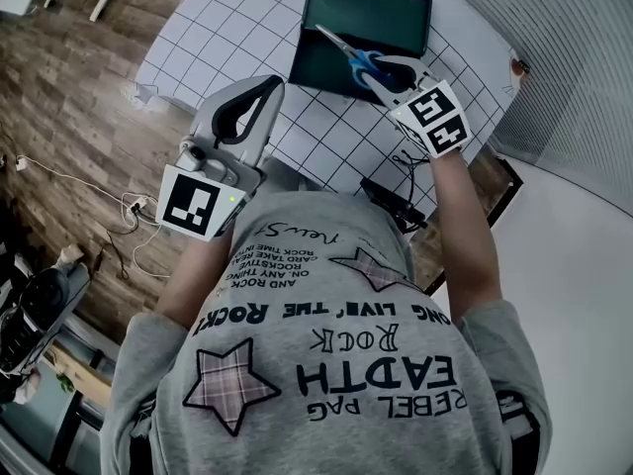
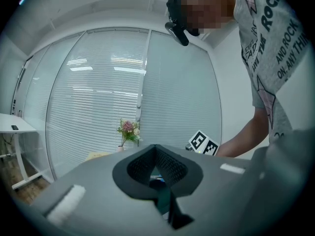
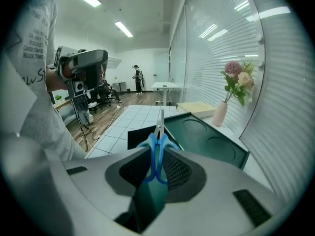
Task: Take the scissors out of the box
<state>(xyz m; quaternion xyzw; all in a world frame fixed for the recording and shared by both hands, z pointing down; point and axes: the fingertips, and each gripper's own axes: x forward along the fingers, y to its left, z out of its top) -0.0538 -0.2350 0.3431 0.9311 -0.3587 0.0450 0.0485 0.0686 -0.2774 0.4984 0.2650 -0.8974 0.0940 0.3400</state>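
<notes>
R: right gripper [image 3: 158, 157] clamped on the blue handles of the scissors [image 3: 158, 129] | scissors over the near edge of the dark green box [image 3: 211, 144], blades pointing straight away from me along the jaws, so I judge the pull runs back toward me | L: left gripper [image 2: 156, 155] closed, empty, well apart, by my chest.

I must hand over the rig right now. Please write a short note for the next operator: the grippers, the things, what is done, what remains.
Right gripper: shut on the blue-handled scissors, blades pointing forward over the box.
Left gripper: shut, empty, held up near the table's edge.
Dark green box: open on the gridded table.
Done: scissors gripped, apparently held above the box.
Left: carry them clear of the box, probably onto the table.
</notes>
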